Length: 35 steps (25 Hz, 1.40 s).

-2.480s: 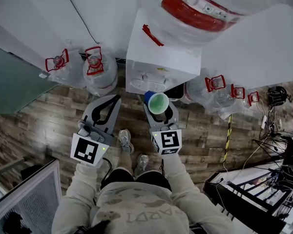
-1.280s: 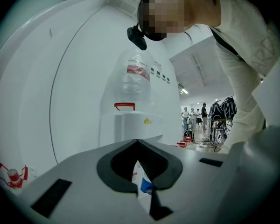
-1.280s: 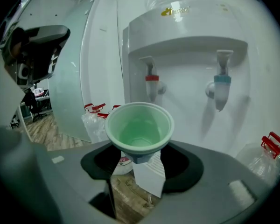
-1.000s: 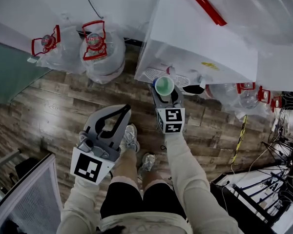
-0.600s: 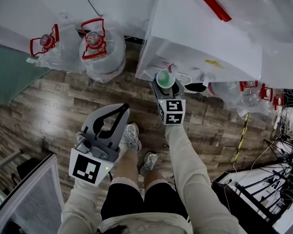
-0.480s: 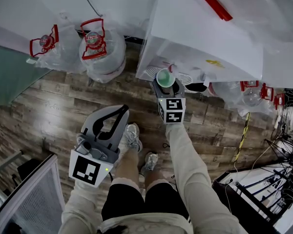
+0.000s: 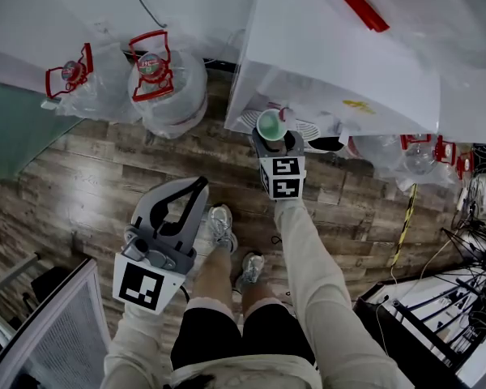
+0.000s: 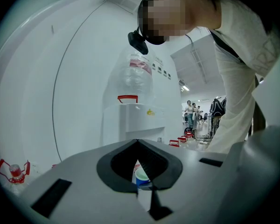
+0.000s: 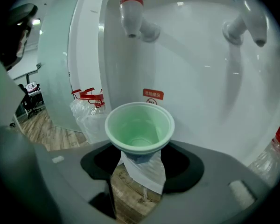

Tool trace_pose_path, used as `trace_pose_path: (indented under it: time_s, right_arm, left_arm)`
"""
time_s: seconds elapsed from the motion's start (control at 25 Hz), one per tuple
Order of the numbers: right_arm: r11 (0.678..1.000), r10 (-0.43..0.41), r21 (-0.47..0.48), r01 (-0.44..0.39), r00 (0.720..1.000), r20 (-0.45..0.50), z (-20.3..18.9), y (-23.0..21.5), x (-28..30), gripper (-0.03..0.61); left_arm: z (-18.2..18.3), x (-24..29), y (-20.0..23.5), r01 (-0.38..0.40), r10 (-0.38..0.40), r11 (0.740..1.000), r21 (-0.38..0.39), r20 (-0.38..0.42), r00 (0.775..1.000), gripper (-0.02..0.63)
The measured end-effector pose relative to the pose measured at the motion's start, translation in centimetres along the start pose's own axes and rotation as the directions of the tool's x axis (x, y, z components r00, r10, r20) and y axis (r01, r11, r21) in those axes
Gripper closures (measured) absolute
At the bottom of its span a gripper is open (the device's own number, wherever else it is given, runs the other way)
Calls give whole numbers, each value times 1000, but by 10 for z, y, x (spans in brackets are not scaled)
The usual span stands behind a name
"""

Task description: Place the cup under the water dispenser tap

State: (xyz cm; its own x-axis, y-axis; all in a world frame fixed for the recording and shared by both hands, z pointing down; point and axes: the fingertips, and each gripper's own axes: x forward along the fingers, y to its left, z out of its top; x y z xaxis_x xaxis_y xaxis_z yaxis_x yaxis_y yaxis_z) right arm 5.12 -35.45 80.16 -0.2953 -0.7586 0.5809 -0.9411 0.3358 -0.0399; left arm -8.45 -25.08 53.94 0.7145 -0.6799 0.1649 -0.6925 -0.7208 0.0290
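Right gripper view, red tap [image 9: 131,14] above cup [image 9: 139,129]

The red label [image 9: 153,95] on the water dispenser [image 9: 191,85] is too small to read.

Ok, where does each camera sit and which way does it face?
Head view: on the person's head, facing steeply down at floor and dispenser; shows sleeves, legs, left claw, right claw.
Left gripper view: on the left claw, angled up at the dispenser; shows the person's torso.
Right gripper view: on the right claw, facing the red tap; shows that claw.
All three catch the cup.
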Motion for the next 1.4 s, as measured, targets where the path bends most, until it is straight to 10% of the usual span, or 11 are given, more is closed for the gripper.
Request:
trace_pose_path:
  time_s: [1.4]
  right_arm:
    - [1000, 20, 0, -20, 999, -33, 0, 14, -28, 279]
  left_arm:
    - [12, -8, -8, -10, 10, 1000, -18, -4, 1000, 609]
